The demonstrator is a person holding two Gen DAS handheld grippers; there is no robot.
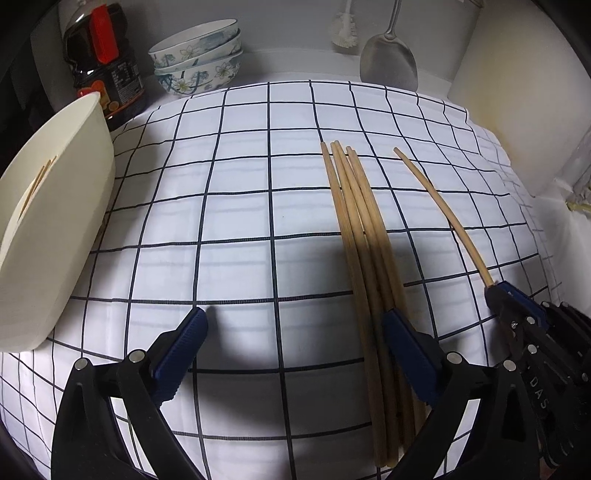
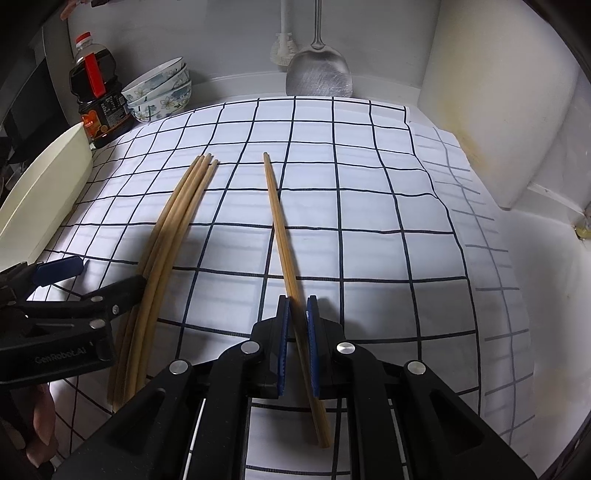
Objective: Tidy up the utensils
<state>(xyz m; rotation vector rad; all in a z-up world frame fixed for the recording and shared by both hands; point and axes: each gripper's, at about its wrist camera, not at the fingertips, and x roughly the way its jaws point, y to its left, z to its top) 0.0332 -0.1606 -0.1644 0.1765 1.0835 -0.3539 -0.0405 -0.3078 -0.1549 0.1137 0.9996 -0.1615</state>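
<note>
The right claw (image 2: 296, 301) is seen narrowed almost to nothing, its ribbed blue pads (image 2: 283, 332) pressed on a single chopstick (image 2: 282, 236). The stick is gripped near its thicker end, a short length passing back between the black arms, while the slim tip reaches forward over the cloth. From the left wrist view the same stick (image 1: 443, 210) is seen rising out of that claw (image 1: 496, 288) at the right edge.

The left claw (image 1: 295, 325) is held wide, with nothing between its fingers. Its right pad (image 1: 406, 350) is placed just beside, perhaps against, a bundle of chopsticks (image 1: 354, 221); contact cannot be told. The bundle, four or five sticks, is laid together on the cloth (image 1: 240, 203), tips fanned slightly at the far end.

The sticks are of pale wood or bamboo, round and tapered. The surface is covered by a white cloth with a thin dark grid, lightly creased. At the left a cream, smooth-walled plastic container (image 1: 55, 221) is seen tilted, with thin sticks visible inside. Behind it stand a dark sauce bottle (image 1: 103, 59) with a red handle and a stack of floral ceramic bowls (image 1: 199, 59). A steel spatula (image 1: 388, 62) and a white brush (image 1: 345, 33) are set against the back wall.
</note>
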